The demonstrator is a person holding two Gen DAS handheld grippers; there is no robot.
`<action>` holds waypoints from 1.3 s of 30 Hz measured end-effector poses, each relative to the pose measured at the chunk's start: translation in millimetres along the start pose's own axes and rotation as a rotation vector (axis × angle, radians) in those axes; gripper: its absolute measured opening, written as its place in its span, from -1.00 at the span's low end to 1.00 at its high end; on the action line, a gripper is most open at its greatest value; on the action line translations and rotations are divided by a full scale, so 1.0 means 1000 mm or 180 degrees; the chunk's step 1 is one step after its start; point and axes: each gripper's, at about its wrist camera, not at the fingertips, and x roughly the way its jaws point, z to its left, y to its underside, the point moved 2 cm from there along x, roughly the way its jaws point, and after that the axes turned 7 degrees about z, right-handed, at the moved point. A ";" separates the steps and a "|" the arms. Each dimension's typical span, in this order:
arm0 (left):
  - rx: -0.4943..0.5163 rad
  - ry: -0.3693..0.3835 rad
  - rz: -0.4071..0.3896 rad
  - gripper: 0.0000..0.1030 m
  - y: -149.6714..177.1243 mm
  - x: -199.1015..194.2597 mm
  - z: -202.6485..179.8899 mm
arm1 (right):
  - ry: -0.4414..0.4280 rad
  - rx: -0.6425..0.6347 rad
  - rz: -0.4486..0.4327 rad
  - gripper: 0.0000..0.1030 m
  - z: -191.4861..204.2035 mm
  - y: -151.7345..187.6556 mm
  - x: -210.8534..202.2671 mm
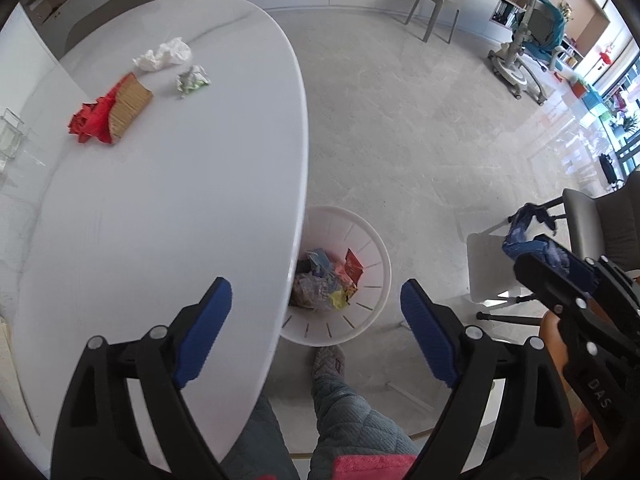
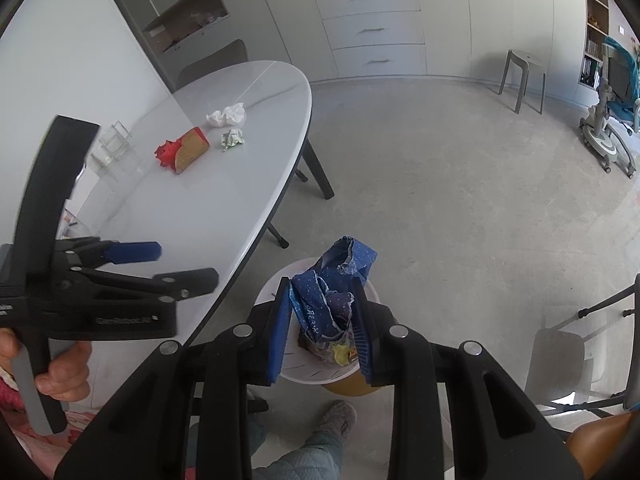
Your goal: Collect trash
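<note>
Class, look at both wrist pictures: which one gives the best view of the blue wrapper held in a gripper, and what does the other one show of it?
The right wrist view. There the blue wrapper fills the middle, pinched between the right gripper's pads above the white bin. The left wrist view shows it small, at the right edge.

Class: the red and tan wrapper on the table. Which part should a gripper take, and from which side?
Grip the crumpled red end of the wrapper, coming from above. The tan part lies flat on the table; the red folds stand up, probably giving the pads purchase.
</note>
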 end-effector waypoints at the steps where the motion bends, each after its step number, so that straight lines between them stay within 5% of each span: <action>1: -0.0014 -0.0016 -0.0018 0.63 0.000 -0.004 0.003 | -0.0013 -0.0006 0.0007 -0.41 0.001 0.000 0.002; 9: -0.0207 -0.0124 -0.0059 0.75 0.006 -0.025 0.040 | -0.0148 -0.0091 0.0153 -0.35 0.020 -0.002 0.046; 11: -0.0250 -0.0153 -0.0063 0.75 0.009 -0.028 0.049 | -0.0163 -0.0086 0.0180 0.15 0.024 -0.003 0.057; 13: -0.0288 -0.0174 -0.0065 0.75 0.011 -0.030 0.056 | -0.0146 -0.0081 0.0195 0.43 0.028 -0.004 0.065; 18: -0.0346 -0.0198 -0.0093 0.75 0.017 -0.037 0.074 | 0.0029 0.0009 0.0121 0.93 0.040 -0.010 0.062; 39: -0.0669 -0.0209 -0.0323 0.85 0.013 -0.056 0.155 | 0.0041 -0.0033 -0.0112 0.95 0.086 -0.048 0.030</action>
